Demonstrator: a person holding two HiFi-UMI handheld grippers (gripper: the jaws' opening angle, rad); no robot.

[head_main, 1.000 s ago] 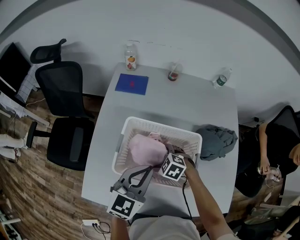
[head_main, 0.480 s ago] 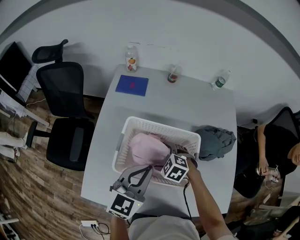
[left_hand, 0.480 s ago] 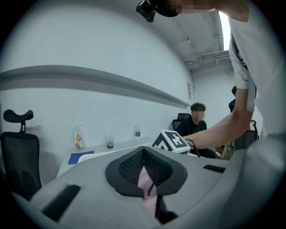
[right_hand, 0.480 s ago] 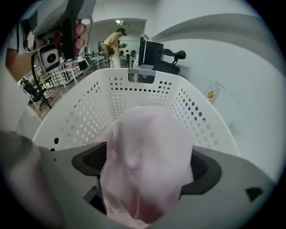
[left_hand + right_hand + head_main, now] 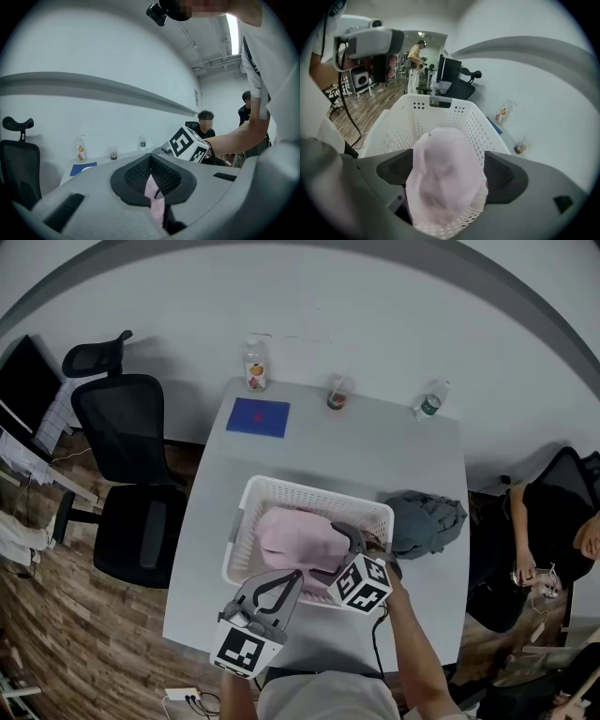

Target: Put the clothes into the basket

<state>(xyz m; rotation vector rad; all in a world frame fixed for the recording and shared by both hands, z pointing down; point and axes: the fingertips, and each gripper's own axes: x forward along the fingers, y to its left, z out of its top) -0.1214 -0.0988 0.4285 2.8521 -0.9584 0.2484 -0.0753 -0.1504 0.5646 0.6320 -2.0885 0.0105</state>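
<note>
Print first: the bottle (image 5: 254, 367) at the far edge of the table (image 5: 375, 446) carries a label with an orange fruit picture, the second bottle (image 5: 428, 401) has a green band, and the blue mat (image 5: 258, 416) has a small red mark; we find all lettering too small to read. Both grippers bear black-and-white square markers. The pink garment (image 5: 298, 540) is a pale, plain, soft bundle with rounded folds. It lies inside the white perforated basket (image 5: 309, 495), which stands on the near half of the table. We read the bundle's long axis as running along the basket's long side, left to right in the head view, with its right end slightly nearer to us. The left gripper (image 5: 151, 173) is clamped on a thin strip of this pink cloth, close to the basket's near rim. The right gripper (image 5: 449, 174) holds its jaws wide apart above the bundle, which shows between the two pads while resting in the basket. A grey garment (image 5: 427, 521) lies crumpled on the table just beside the basket's right end, outside it
</note>
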